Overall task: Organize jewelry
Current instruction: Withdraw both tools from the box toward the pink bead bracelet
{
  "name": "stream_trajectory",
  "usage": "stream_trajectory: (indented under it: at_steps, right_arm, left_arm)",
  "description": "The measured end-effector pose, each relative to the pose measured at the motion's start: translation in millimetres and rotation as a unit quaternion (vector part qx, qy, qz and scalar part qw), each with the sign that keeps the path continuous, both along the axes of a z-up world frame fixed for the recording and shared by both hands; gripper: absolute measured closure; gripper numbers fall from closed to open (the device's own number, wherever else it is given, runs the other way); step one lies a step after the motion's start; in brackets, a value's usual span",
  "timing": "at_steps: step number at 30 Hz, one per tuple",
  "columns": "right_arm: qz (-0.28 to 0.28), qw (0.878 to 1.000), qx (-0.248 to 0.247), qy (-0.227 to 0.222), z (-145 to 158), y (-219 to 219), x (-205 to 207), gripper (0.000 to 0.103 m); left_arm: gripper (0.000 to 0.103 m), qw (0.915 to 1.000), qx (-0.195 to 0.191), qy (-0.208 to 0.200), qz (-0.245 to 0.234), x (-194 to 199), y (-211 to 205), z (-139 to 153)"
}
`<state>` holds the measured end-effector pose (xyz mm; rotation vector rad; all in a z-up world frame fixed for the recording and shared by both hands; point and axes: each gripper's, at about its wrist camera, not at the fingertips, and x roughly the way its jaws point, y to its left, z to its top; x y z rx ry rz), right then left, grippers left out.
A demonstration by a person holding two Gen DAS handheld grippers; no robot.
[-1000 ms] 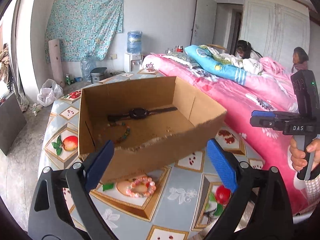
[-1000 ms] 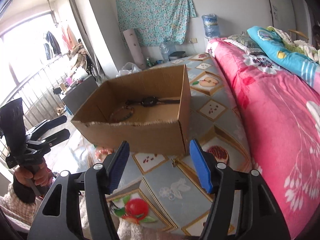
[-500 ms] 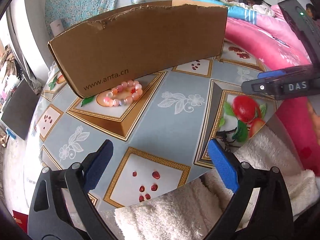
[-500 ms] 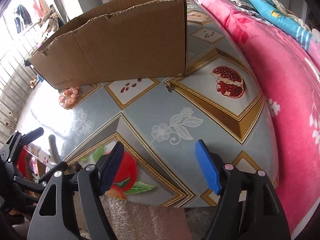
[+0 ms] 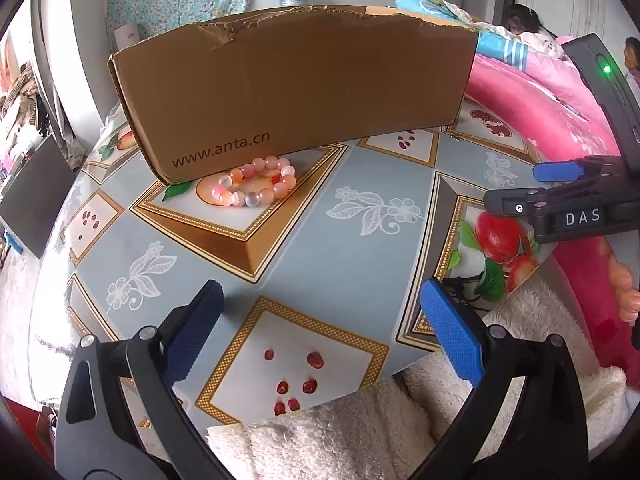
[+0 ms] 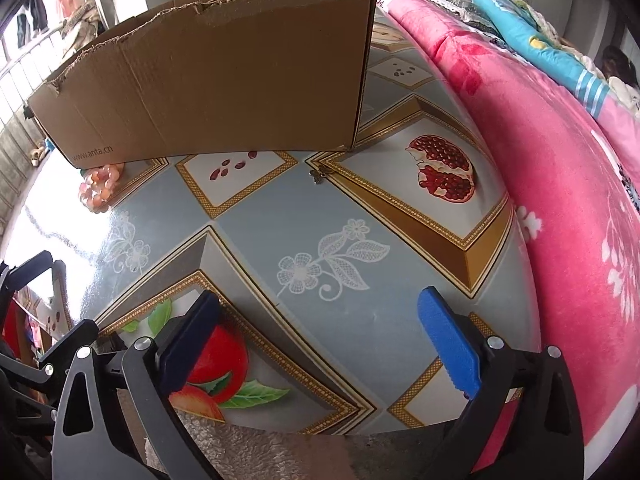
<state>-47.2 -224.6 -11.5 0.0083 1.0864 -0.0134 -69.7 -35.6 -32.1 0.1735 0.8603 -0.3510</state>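
Note:
A pink bead bracelet (image 5: 256,187) lies on the patterned table just in front of the cardboard box (image 5: 292,92); it also shows in the right wrist view (image 6: 99,189) at the box's (image 6: 216,76) left corner. A small metal trinket (image 6: 319,175) lies near the box's right corner. My left gripper (image 5: 320,320) is open and empty, low over the table's near edge, well short of the bracelet. My right gripper (image 6: 320,328) is open and empty over the table's near right part; it also shows in the left wrist view (image 5: 560,184). The box's inside is hidden.
A pink quilted bed (image 6: 560,168) runs along the table's right side. The table's (image 5: 352,240) front edge lies under both grippers, with white fleece (image 5: 340,440) below it. The box wall stands tall across the back.
Both grippers dropped from above the box to low over the table's front edge, so the box's inside went out of view. Both stayed open.

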Motion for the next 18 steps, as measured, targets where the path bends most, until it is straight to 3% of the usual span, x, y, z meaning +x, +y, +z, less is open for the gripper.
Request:
stream_trajectory:
  at_steps: [16,18]
  right_arm:
    - [0.013,1.000,0.006,0.012,0.0,-0.8,-3.2,0.006]
    - [0.016,1.000,0.006,0.010,-0.2,-0.6,-4.1,0.006]
  left_arm:
    - [0.007,0.9999,0.013,0.001,0.004,1.8,1.9,2.3]
    - [0.007,0.9997,0.004,-0.022,-0.006,0.7,3.1,11.6]
